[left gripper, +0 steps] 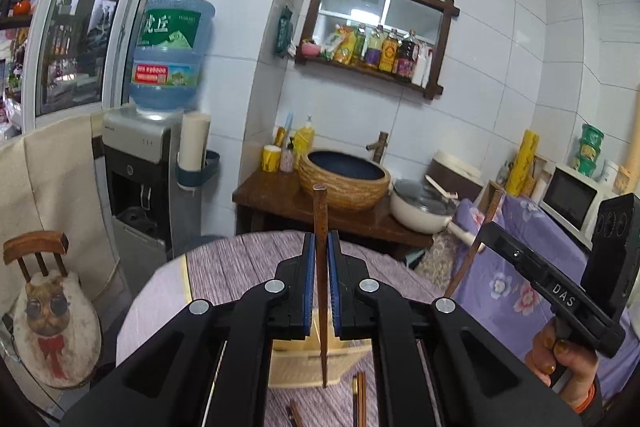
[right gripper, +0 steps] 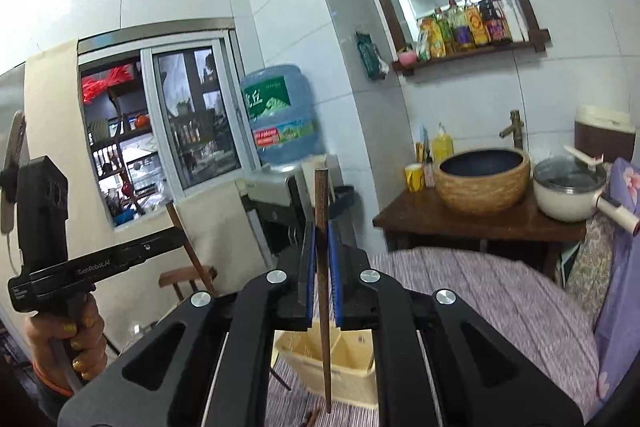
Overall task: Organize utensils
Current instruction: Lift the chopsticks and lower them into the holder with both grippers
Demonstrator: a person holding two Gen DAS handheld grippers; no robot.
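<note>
My left gripper (left gripper: 319, 243) is shut on a dark wooden chopstick (left gripper: 321, 239) that stands upright, tip down over a cream plastic utensil holder (left gripper: 296, 363) on the round table (left gripper: 224, 267). My right gripper (right gripper: 319, 233) is shut on another wooden chopstick (right gripper: 322, 259), also upright, its tip over the same cream holder (right gripper: 348, 367). The right gripper also shows in the left wrist view (left gripper: 480, 231) with its chopstick (left gripper: 472, 251). The left gripper shows in the right wrist view (right gripper: 178, 235). More chopsticks (left gripper: 360, 399) lie on the table below.
The table has a purple striped cloth (right gripper: 500, 291). Behind it stand a wooden sink counter (left gripper: 280, 195) with a woven basin (left gripper: 344, 179) and a white pot (left gripper: 420, 207), a water dispenser (left gripper: 140, 167), a cat-cushion chair (left gripper: 52, 315) and a microwave (left gripper: 572, 199).
</note>
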